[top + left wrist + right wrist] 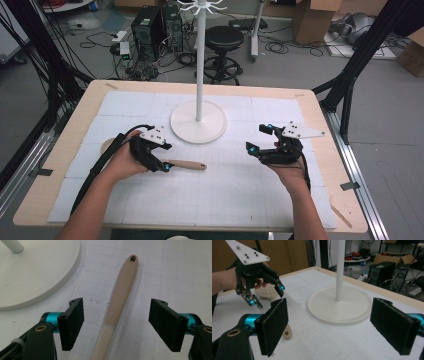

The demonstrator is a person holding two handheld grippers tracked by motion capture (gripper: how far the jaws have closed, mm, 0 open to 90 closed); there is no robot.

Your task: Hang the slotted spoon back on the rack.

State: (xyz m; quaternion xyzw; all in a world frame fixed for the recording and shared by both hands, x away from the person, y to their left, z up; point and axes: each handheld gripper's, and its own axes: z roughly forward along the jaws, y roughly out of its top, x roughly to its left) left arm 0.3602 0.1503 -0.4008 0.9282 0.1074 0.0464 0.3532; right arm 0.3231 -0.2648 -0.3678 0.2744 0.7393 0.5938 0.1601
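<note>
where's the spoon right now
In the high view the spoon lies left of centre, before the stand's base, between the open left gripper jaws.

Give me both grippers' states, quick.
Left gripper: open, jaws either side of the spoon handle, not touching it.
Right gripper: open, holding nothing.

We see the stand (198, 122) as the one obstacle, its base wide and its pole tall mid-table. Before it, the spoon (186, 164) lies flat between our left gripper's (116, 323) open jaws, with bare mat (225, 195) nearer us.
</note>
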